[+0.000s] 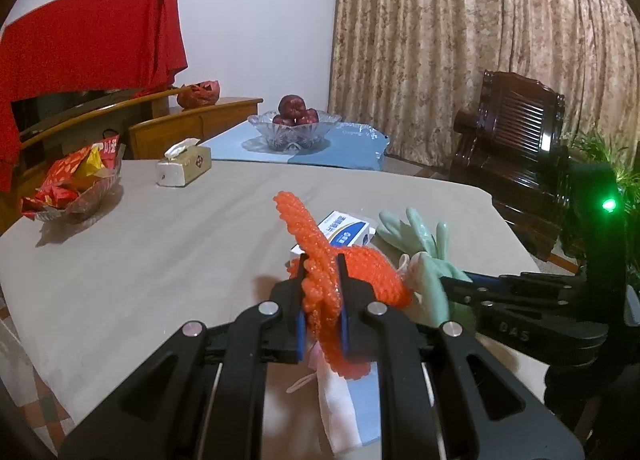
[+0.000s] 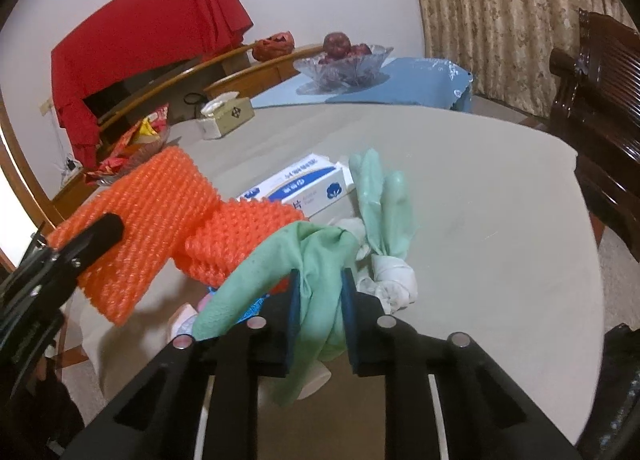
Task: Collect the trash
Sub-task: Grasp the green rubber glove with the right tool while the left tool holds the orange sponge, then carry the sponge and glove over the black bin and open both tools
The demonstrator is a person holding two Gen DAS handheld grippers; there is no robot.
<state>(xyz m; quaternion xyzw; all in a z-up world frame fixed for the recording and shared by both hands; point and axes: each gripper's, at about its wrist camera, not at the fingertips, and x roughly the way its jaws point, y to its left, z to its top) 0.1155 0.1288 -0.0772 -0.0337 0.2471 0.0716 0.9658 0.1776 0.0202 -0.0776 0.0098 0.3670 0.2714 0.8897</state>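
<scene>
Now both claws grip trash over the table (image 1: 140, 244): the left gripper (image 1: 322, 292) pinches the orange netting (image 1: 360, 272), the right gripper (image 2: 320, 304) clamps the green glove (image 2: 316, 260). Next, probably, lift both clear and find a bin.

You face a table (image 2: 500, 188) under a beige cloth. At its far left stand a tissue box (image 2: 228, 116) and a glass dish of red wrappers (image 1: 72, 188). Near you lie a white-and-blue carton (image 2: 304, 184) and a green glove (image 2: 384, 204).
</scene>
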